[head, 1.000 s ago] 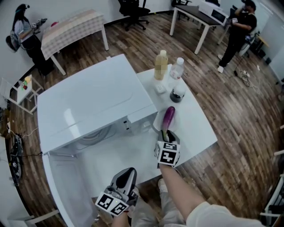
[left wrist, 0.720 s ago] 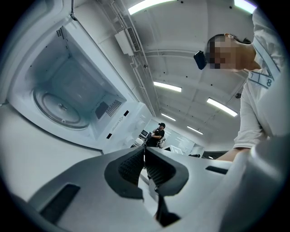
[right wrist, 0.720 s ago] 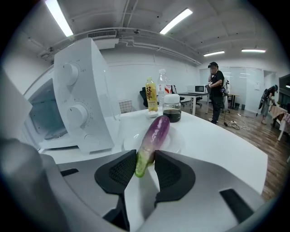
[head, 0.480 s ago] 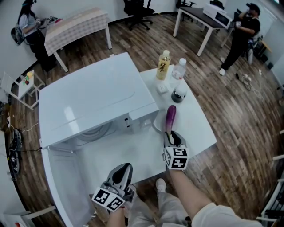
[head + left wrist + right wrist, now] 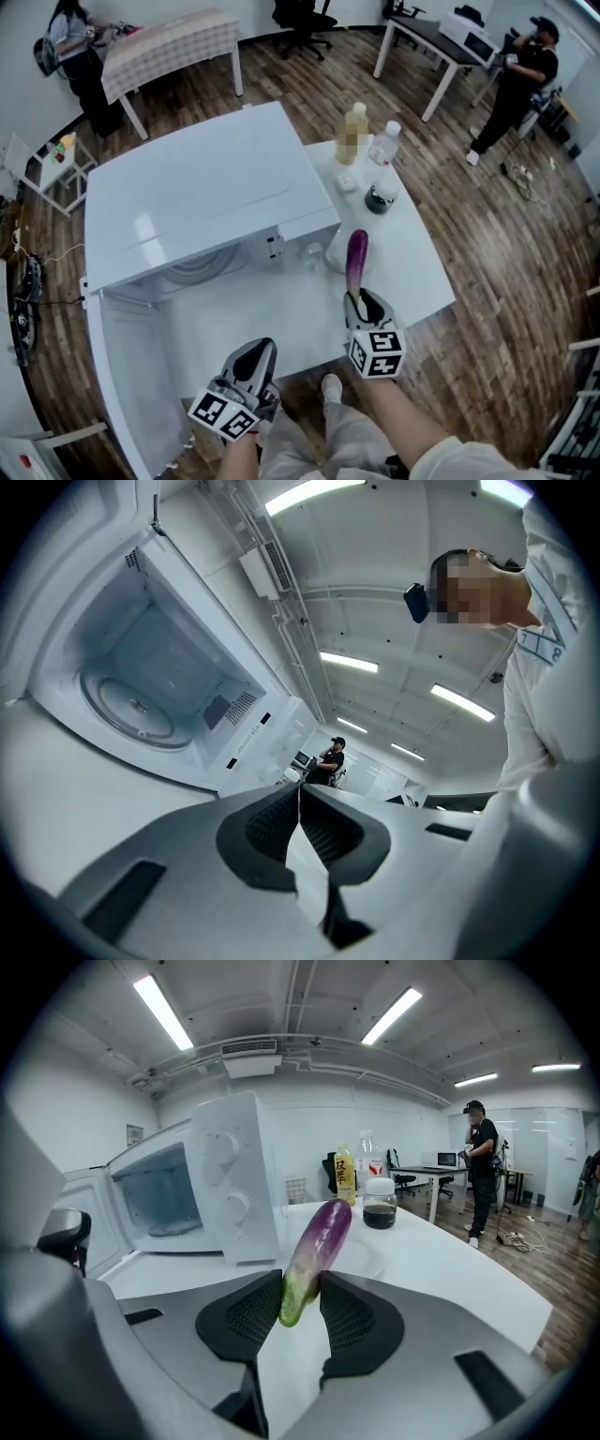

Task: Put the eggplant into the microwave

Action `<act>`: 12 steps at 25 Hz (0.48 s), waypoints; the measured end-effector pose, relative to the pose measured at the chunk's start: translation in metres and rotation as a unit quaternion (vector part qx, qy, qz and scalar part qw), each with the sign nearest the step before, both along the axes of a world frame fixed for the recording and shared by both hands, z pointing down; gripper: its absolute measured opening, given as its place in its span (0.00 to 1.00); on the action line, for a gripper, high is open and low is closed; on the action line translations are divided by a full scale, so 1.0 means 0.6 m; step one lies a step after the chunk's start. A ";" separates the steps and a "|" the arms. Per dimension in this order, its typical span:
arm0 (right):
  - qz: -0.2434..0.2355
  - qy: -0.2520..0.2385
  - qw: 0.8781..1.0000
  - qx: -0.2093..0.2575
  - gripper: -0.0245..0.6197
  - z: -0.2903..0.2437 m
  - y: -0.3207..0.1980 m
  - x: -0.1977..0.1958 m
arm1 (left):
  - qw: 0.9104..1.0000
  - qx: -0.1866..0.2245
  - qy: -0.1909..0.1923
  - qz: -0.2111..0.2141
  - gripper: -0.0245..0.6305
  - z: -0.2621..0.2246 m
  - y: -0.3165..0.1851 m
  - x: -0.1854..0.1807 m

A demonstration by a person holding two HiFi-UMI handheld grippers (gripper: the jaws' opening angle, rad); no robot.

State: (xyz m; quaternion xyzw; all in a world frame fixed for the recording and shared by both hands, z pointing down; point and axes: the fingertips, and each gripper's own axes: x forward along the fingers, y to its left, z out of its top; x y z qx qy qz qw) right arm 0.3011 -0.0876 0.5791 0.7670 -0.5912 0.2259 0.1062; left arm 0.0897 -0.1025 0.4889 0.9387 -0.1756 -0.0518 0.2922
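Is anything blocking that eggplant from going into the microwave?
Nothing visible does. The microwave door stands open, only the turntable sits inside, and bare table lies between it and the eggplant held in the right tool.

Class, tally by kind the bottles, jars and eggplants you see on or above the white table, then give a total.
bottles: 2 (yellow drink bottle, clear bottle)
jar: 1
eggplant: 1
total: 4
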 end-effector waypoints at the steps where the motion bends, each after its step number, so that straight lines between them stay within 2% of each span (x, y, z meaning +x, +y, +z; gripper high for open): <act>1: -0.007 0.001 1.000 -0.001 0.26 0.001 0.008 -0.006 | 1.000 0.000 0.001 -0.001 0.04 -0.001 0.002 -0.002; 12: -0.089 -0.001 0.996 -0.013 0.26 0.006 0.067 -0.085 | 1.000 -0.006 0.003 -0.017 0.04 0.004 0.014 -0.025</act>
